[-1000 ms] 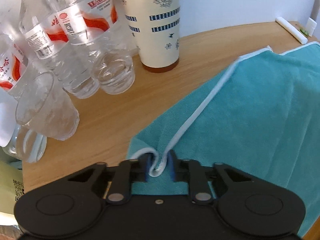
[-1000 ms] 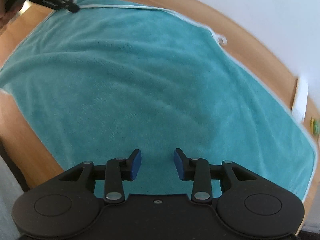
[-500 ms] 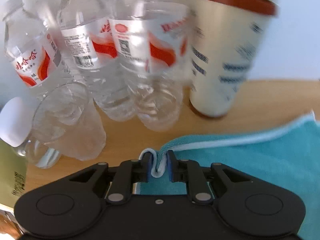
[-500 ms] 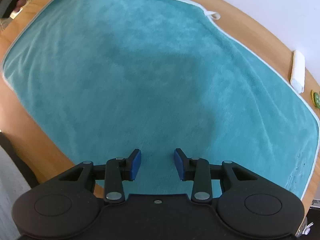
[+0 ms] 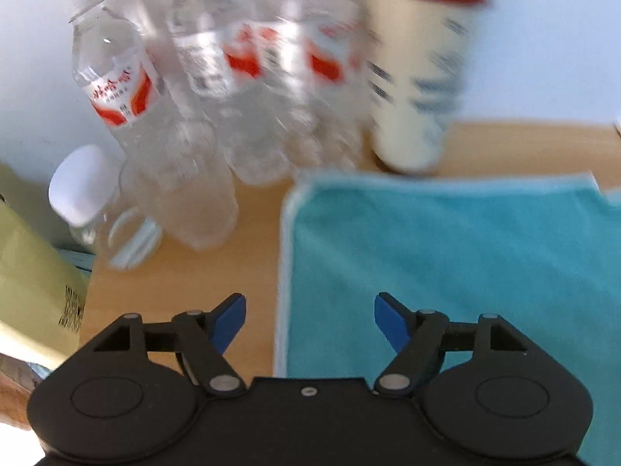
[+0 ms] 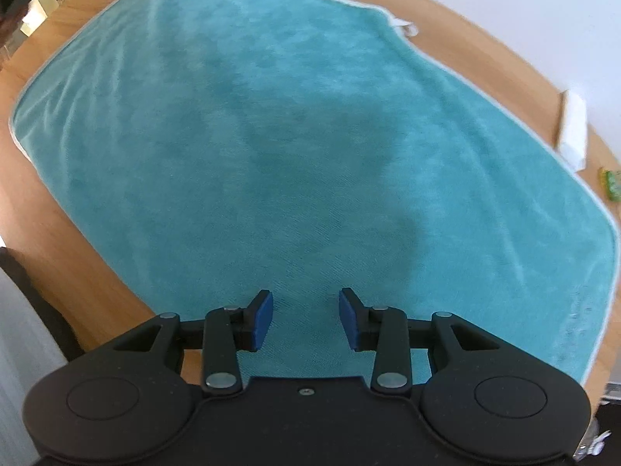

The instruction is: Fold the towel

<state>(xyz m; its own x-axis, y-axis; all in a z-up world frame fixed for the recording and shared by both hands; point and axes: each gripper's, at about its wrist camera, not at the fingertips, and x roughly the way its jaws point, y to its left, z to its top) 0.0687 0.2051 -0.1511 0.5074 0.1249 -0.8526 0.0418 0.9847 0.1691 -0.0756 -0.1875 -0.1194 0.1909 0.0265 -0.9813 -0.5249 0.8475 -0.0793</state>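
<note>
Wooden table (image 6: 58,209) bears towel (image 6: 310,136) (teal), bottles (image 5: 248,77).

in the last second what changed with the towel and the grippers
The left gripper let go of the teal towel's white-trimmed corner and opened wide; the towel now lies spread flat on the wooden table. The right gripper stayed open above the towel, holding nothing.

The left gripper (image 5: 309,320) and right gripper (image 6: 306,320) are matte black. Blue pads (image 5: 390,320) line their fingers. Silver pivot screws (image 6: 221,379) dot the linkages.
</note>
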